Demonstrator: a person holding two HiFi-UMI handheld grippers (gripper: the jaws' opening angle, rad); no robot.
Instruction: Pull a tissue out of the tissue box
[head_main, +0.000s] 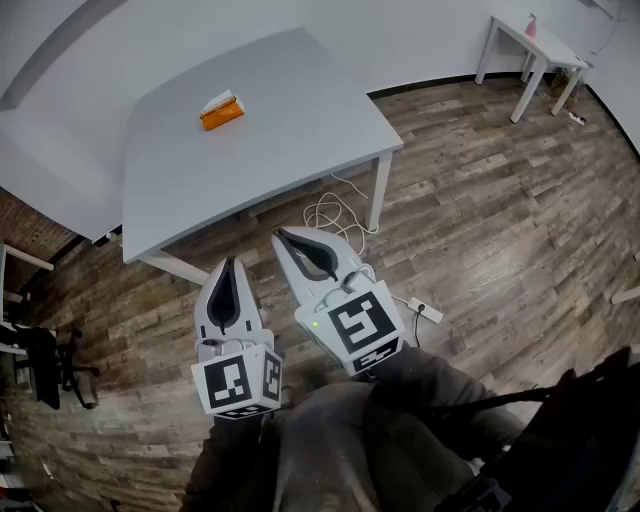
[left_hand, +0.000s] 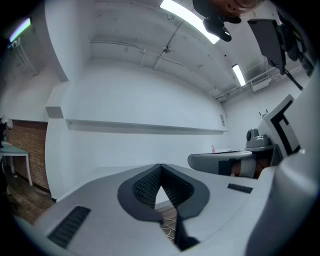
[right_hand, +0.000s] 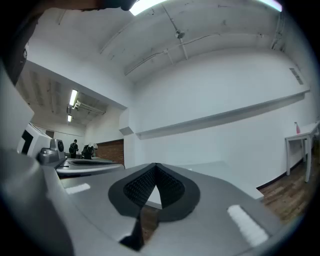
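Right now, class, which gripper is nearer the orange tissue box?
Right, narrowly. The right gripper reaches further toward the tissue box; the left gripper sits further back. Both are short of the table.

The tissue box (head_main: 221, 111) sits on the table (head_main: 300, 140), toward its far left. The left gripper (head_main: 231, 263) and right gripper (head_main: 280, 235) hang side by side before the near edge, well apart from the box. A cable (head_main: 330, 212) lies on the floor by the table's right leg.
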